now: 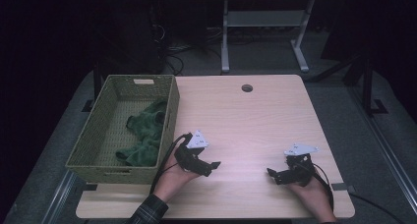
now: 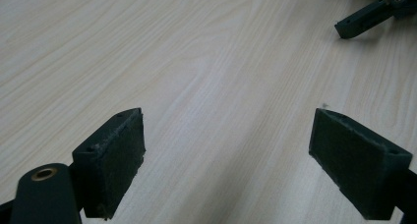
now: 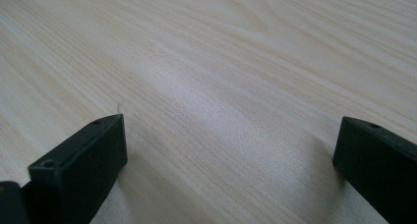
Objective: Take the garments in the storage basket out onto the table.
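Note:
A green cloth [image 1: 145,130] lies crumpled inside a woven basket [image 1: 107,117] at the table's left side. My left gripper [image 1: 212,166] rests low over the wood just right of the basket's near corner, and its jaws stand wide apart with bare tabletop between them [image 2: 226,135]. My right gripper [image 1: 273,175] sits near the front right of the table, open as well, with nothing between its fingers [image 3: 231,150]. In the left gripper view the tip of the right gripper [image 2: 366,17] shows at the top right.
The light wooden table [image 1: 246,121] has a round cable hole [image 1: 247,88] near its far edge. A desk frame and cables stand on the dark floor behind. The table's front edge runs close under both hands.

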Motion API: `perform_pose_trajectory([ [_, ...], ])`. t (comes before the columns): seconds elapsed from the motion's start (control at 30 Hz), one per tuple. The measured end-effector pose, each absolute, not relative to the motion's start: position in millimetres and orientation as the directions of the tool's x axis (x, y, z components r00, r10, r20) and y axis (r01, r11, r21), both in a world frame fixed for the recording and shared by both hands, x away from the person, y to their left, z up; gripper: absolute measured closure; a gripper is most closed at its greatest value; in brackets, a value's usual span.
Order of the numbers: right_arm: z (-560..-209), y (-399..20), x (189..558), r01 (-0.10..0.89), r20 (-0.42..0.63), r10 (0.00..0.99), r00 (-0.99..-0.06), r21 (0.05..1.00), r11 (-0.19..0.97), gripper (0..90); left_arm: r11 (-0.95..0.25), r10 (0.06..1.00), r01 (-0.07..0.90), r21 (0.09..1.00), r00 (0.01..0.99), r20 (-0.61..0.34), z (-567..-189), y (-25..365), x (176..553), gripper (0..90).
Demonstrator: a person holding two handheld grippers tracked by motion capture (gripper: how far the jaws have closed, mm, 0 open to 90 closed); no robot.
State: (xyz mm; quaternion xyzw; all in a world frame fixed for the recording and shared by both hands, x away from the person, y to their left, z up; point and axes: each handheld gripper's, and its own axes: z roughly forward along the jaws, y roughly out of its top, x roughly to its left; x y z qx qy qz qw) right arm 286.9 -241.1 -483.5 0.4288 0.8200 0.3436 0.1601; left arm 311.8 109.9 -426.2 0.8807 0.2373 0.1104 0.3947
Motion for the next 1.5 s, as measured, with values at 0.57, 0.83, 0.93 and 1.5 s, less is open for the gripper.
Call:
perform_pose_trajectory([
  [0.57,-483.4,-240.9,286.6,0.596,0.035,0.815,-0.579,0.699,0.394,0.0,-0.571,0.487,0.332,0.751,0.873,-0.016,-402.1,109.9,312.7,13.2],
  [0.83,-483.4,-240.9,286.7,0.596,0.035,0.814,-0.579,0.699,0.394,0.0,-0.579,0.472,0.318,0.75,0.882,-0.01,-389.5,109.9,314.5,13.2],
  [0.93,-483.4,-240.9,286.7,0.596,0.035,0.814,-0.579,0.7,0.394,0.0,-0.574,0.472,0.315,0.756,0.881,-0.008,-384.3,110.9,316.0,13.2],
  [1.5,-483.4,-240.9,286.7,0.596,0.035,0.815,-0.579,0.7,0.394,0.0,-0.544,0.494,0.317,0.777,0.87,-0.009,-363.5,122.5,324.0,13.4],
])
